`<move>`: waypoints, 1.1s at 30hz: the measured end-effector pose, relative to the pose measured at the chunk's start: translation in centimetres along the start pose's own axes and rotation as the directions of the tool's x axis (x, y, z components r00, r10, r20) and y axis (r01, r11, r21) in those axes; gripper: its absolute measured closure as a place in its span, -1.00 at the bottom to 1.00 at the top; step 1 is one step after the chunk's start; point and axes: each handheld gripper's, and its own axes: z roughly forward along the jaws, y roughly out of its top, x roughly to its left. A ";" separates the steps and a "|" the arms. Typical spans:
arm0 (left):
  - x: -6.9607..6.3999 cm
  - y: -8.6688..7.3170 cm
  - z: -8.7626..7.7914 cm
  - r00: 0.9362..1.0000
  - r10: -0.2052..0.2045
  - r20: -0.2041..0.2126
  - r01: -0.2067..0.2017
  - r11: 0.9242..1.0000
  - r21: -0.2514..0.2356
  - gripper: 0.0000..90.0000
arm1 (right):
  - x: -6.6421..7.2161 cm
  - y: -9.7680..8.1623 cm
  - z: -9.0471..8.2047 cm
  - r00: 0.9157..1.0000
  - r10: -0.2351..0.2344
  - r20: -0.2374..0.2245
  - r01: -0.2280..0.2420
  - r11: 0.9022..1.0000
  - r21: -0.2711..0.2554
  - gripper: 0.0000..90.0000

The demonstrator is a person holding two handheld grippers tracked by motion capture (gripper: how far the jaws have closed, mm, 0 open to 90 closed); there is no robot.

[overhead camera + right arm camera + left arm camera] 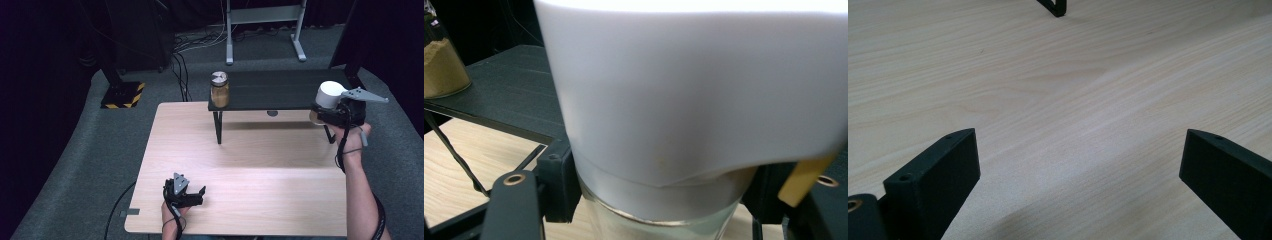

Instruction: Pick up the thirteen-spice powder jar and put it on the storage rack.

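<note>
My right gripper point(322, 114) is shut on a glass jar with a big white cap point(330, 93), held in the air at the right end of a low black shelf point(285, 89). In the right gripper view the white cap point(694, 85) looms close, and both jaws clamp the glass just below it. A second jar point(219, 89), filled with tan powder and topped by a silver lid, stands on the shelf's left end. My left gripper point(200, 192) rests low over the wooden table point(240, 150) near its front edge, jaws wide apart and nothing between them point(1078, 175).
The shelf stands on thin black legs point(218, 127) at the table's far side. Beyond the table lie grey carpet, cables and a metal stand base point(262, 30). A yellow-and-black striped foot point(122, 95) sits on the floor at the back left.
</note>
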 end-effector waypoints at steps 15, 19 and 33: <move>0.0 -0.1 0.0 1.000 -0.004 -0.001 0.004 1.000 -0.004 -0.94 | 0.1 1.4 0.4 1.000 -0.012 -0.003 0.012 1.000 -0.005 -0.32; 0.0 -0.1 0.0 1.000 -0.004 -0.001 0.004 1.000 -0.005 -0.94 | 0.2 1.6 0.5 1.000 -0.013 -0.005 0.013 1.000 -0.009 -0.32; -0.1 -0.1 -0.1 1.000 0.005 -0.002 -0.005 1.000 -0.007 -0.94 | 0.1 2.6 1.3 1.000 -0.002 -0.009 0.002 1.000 -0.015 -0.32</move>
